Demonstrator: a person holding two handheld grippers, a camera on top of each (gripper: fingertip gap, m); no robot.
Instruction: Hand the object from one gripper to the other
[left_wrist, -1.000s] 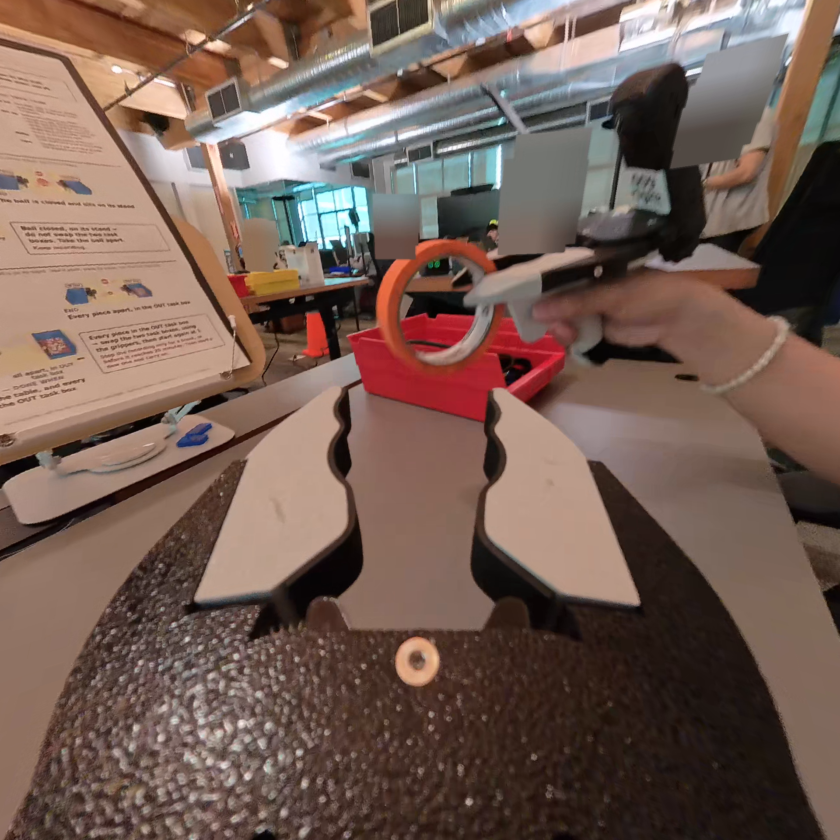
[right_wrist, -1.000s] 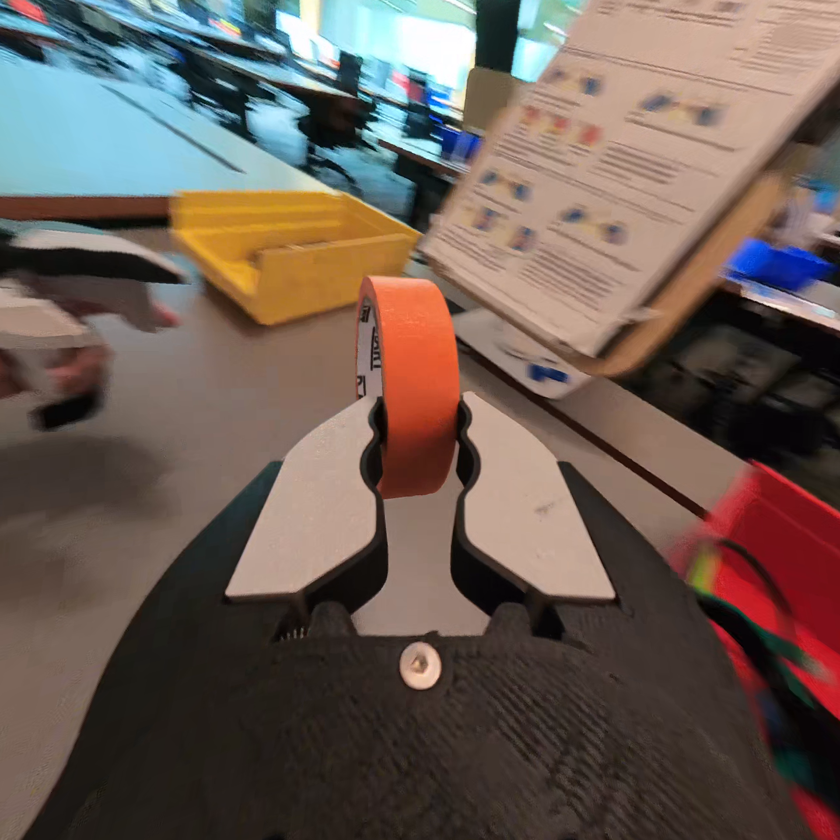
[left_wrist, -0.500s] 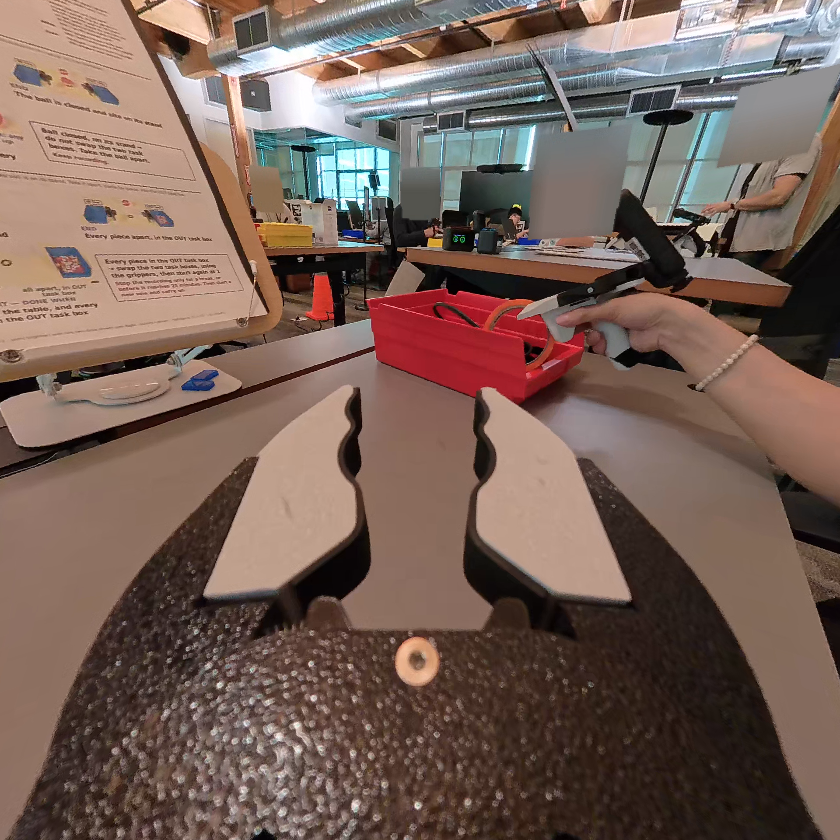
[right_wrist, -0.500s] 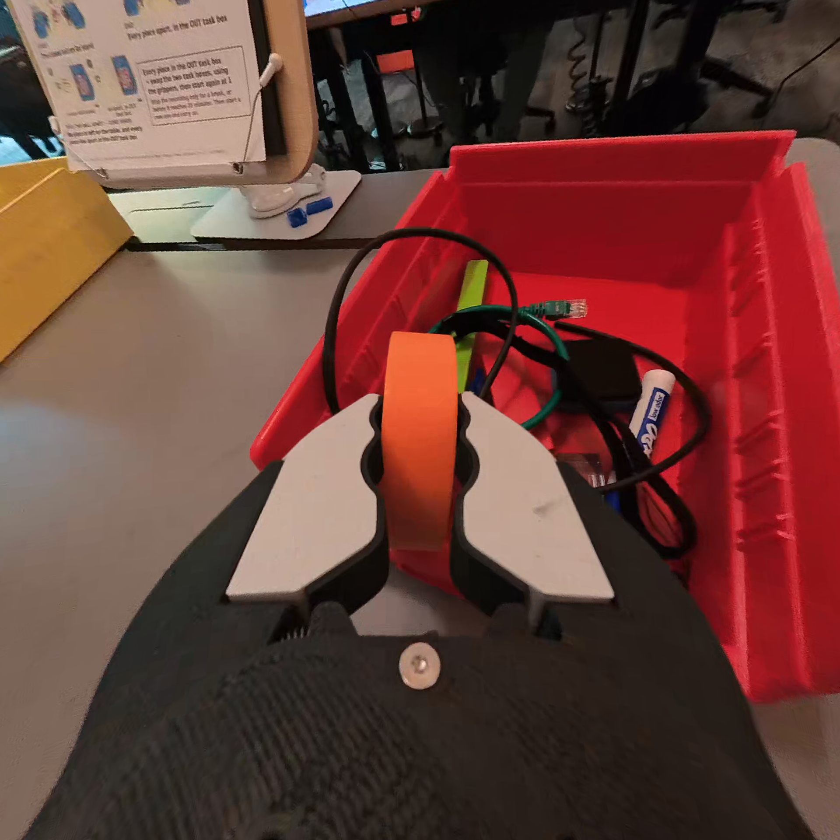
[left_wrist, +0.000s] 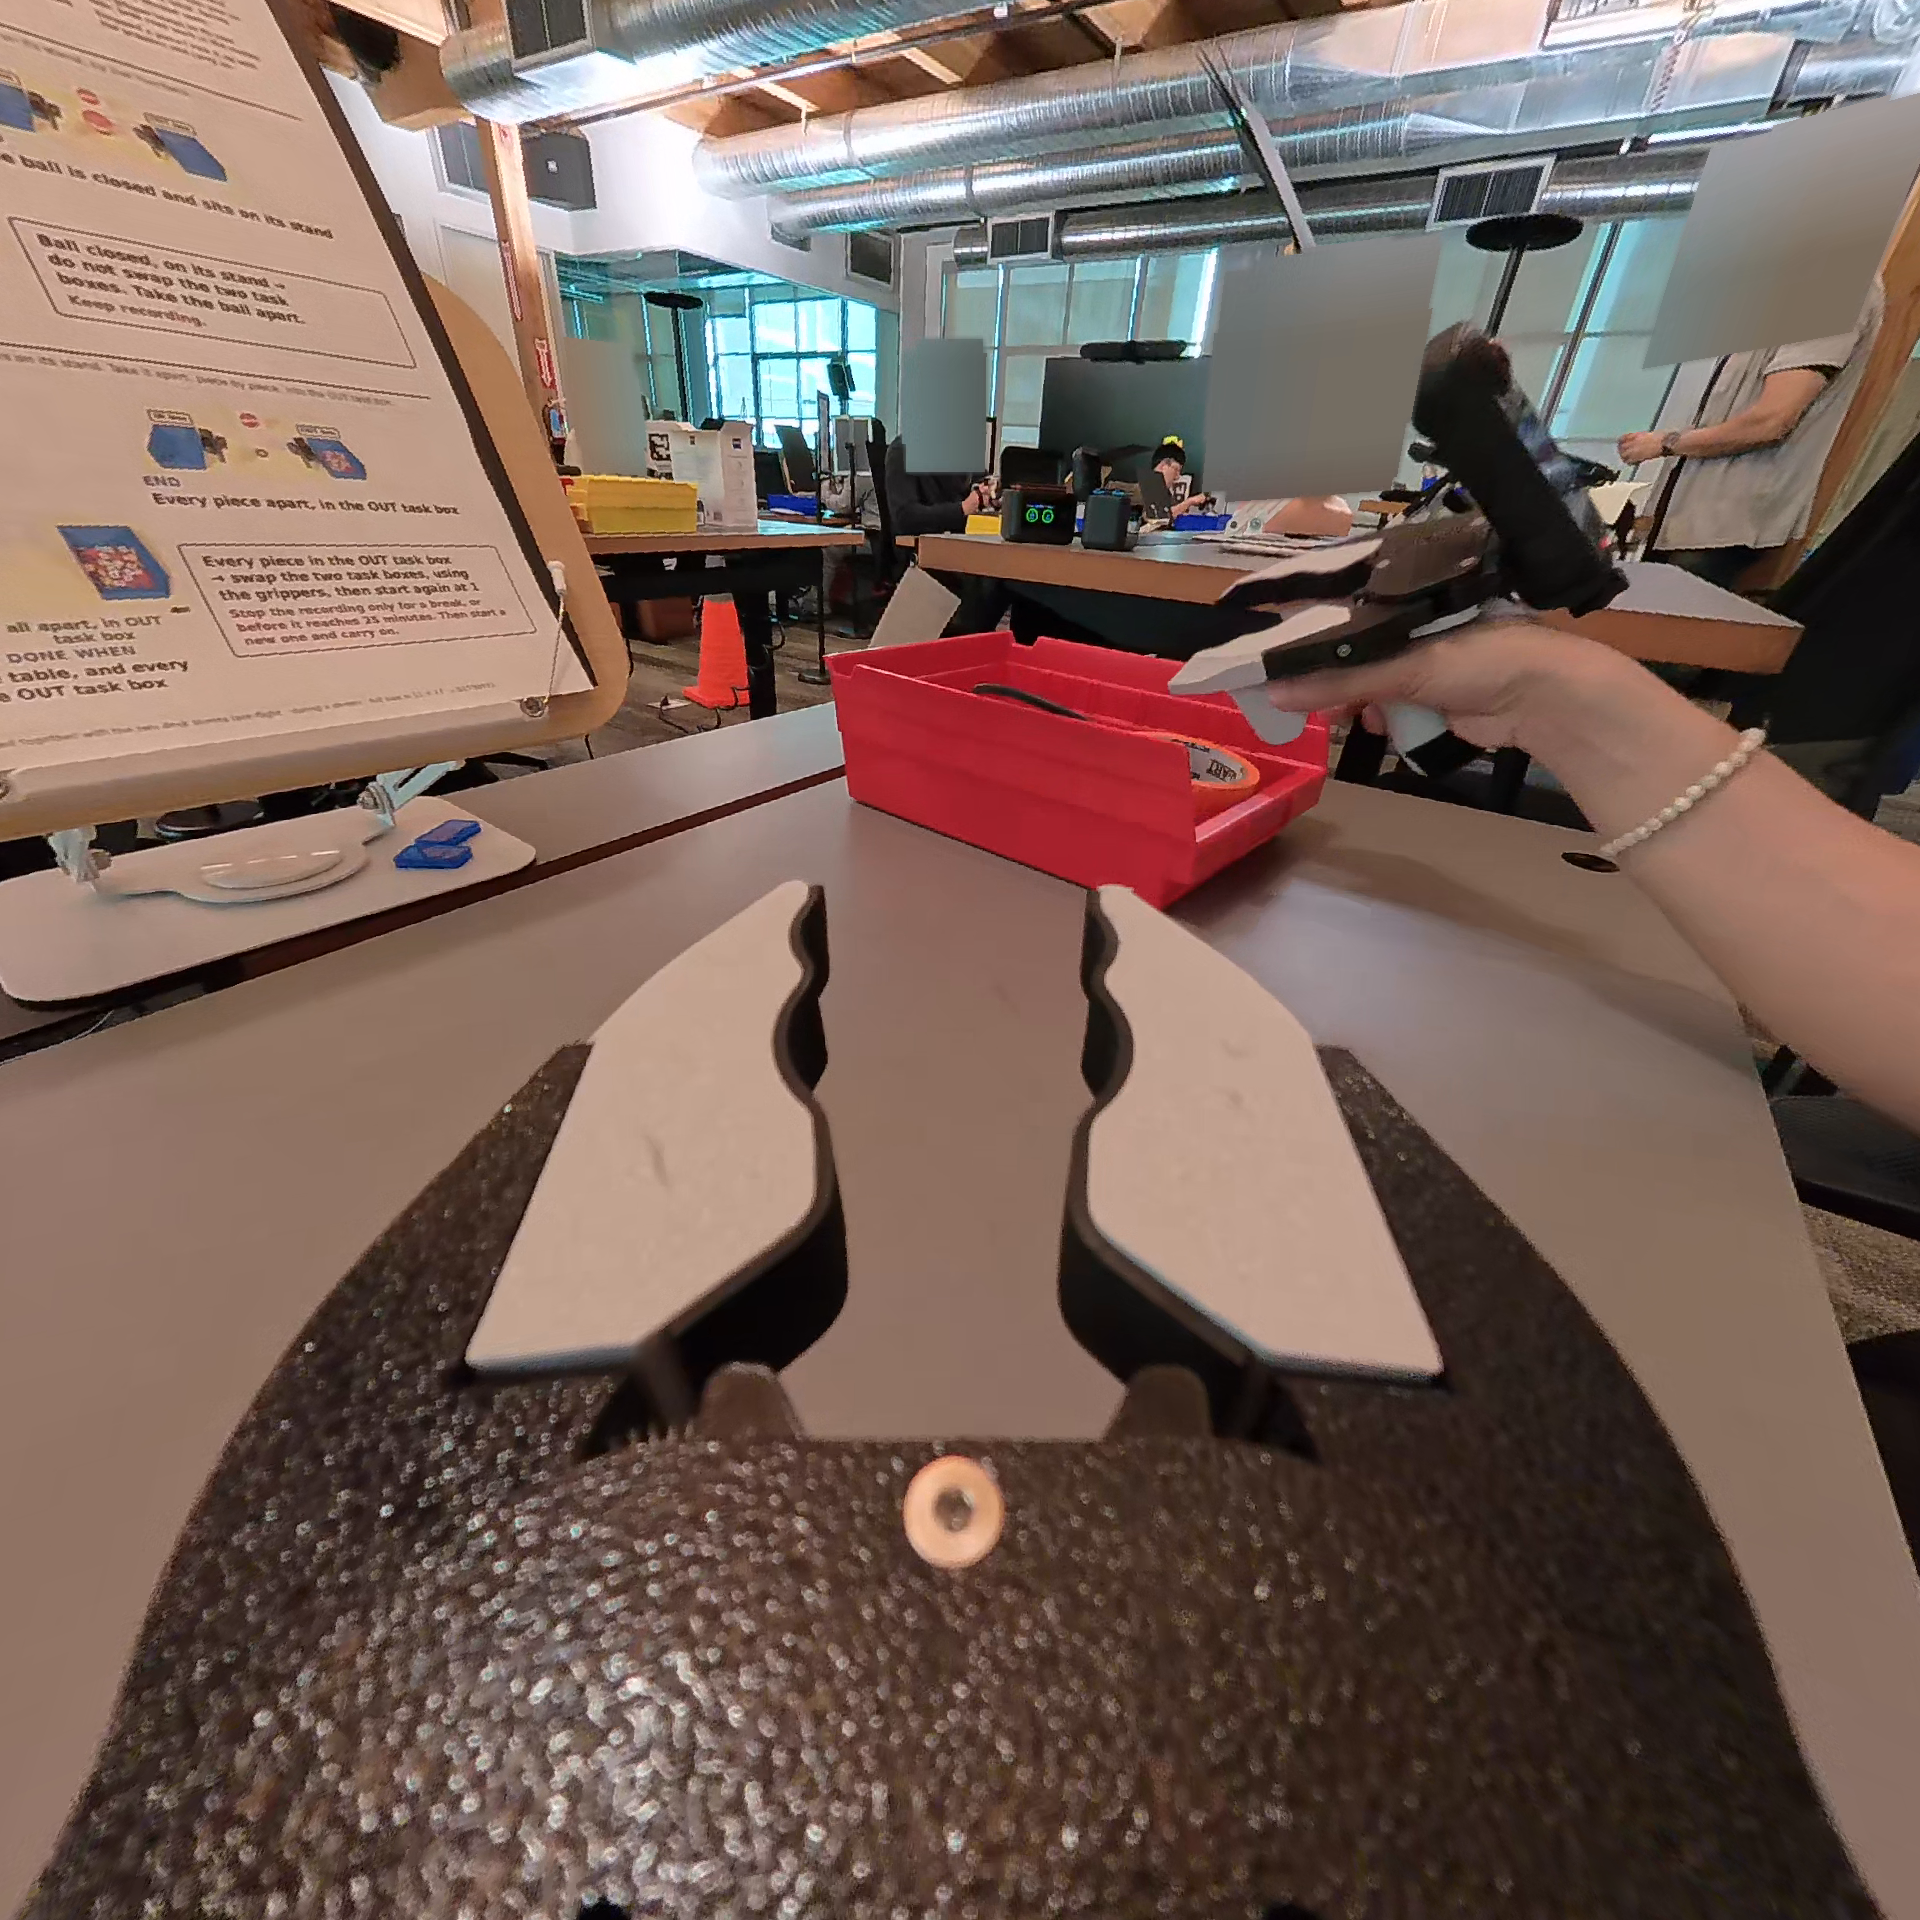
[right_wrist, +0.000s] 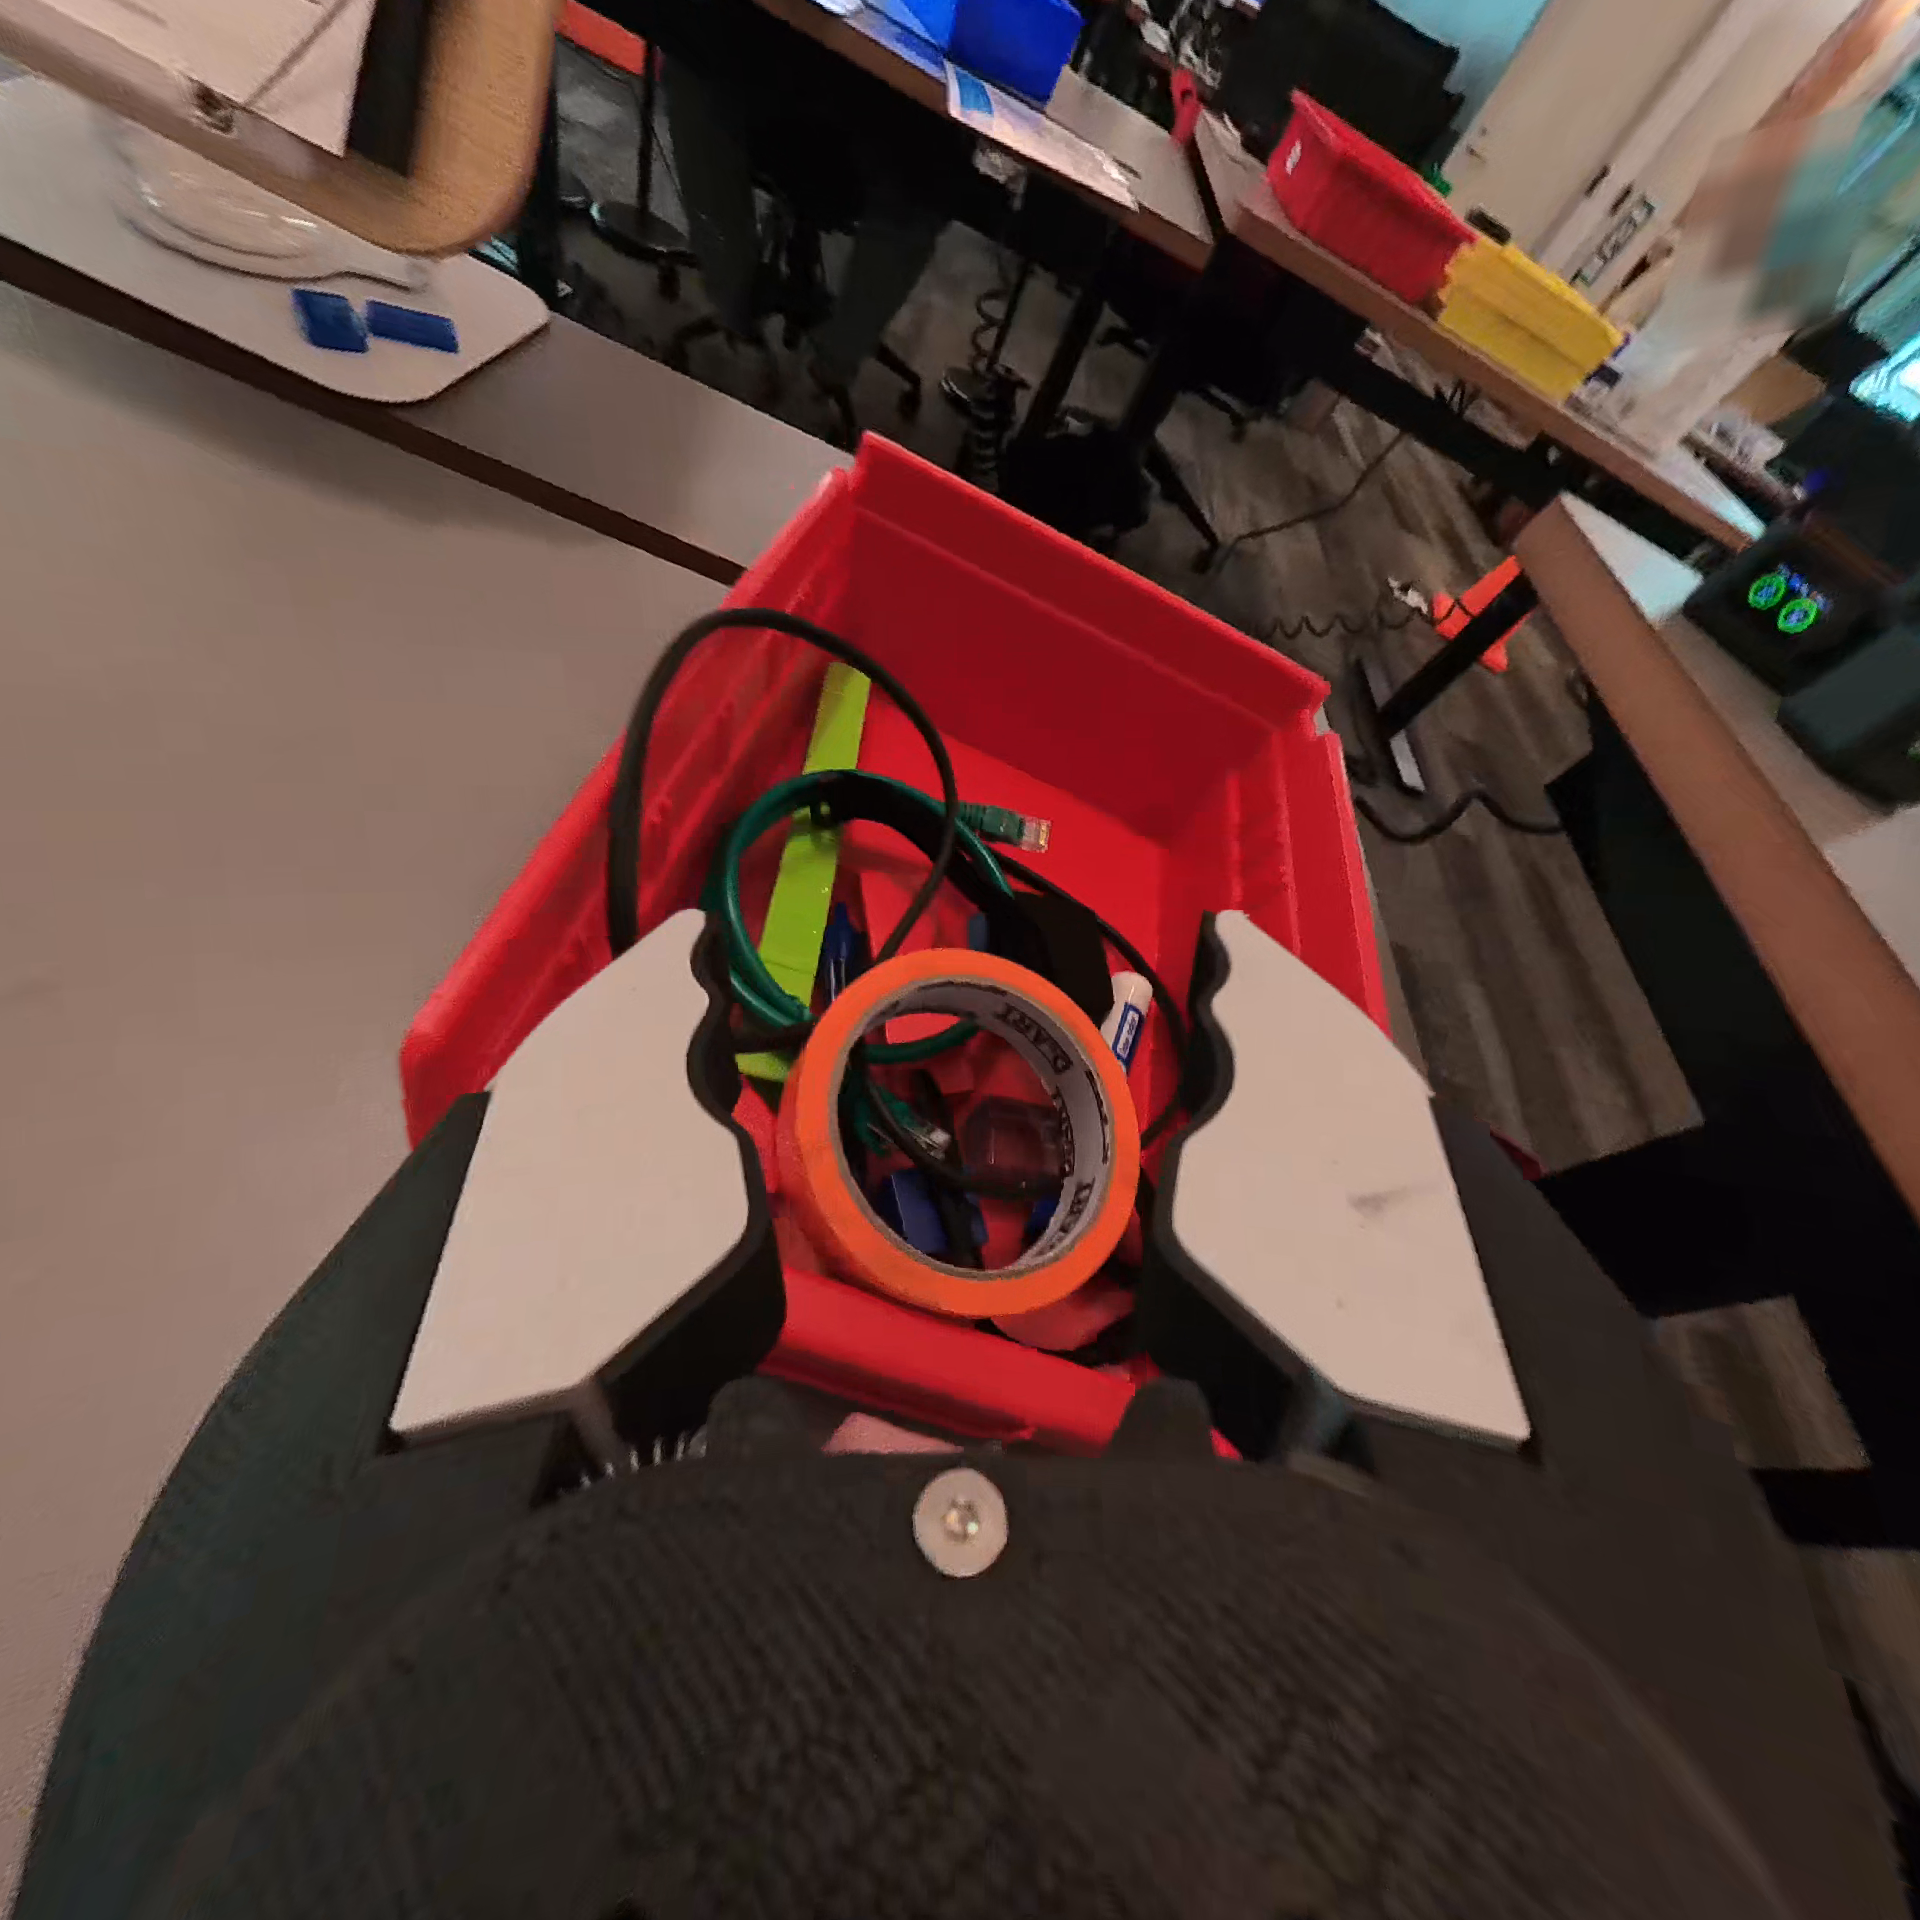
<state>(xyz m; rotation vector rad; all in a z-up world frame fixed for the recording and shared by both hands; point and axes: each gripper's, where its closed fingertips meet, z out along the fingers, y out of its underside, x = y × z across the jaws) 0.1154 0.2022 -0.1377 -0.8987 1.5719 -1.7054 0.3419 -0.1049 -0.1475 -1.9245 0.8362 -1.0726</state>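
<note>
Left gripper (left_wrist: 951, 935) low over table (left_wrist: 1455, 987), spread wide, nothing in it. Red bin (right_wrist: 1091, 665) w/ cables, marker; orange tape roll (right_wrist: 961, 1132) lying inside at near end. Right gripper (right_wrist: 956, 997) above bin, released, fingers apart.

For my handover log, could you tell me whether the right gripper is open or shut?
Open: right gripper fingers spread, orange tape roll lying free in red bin.

Bare tabletop (left_wrist: 935, 997) ahead of the left tongs (left_wrist: 951, 935), clear run to the red bin (left_wrist: 997, 769). Bin crowded: tape roll (right_wrist: 961, 1138) on tangled cables (right_wrist: 790, 831). Sign stand (left_wrist: 260, 873) blocks left.
</note>
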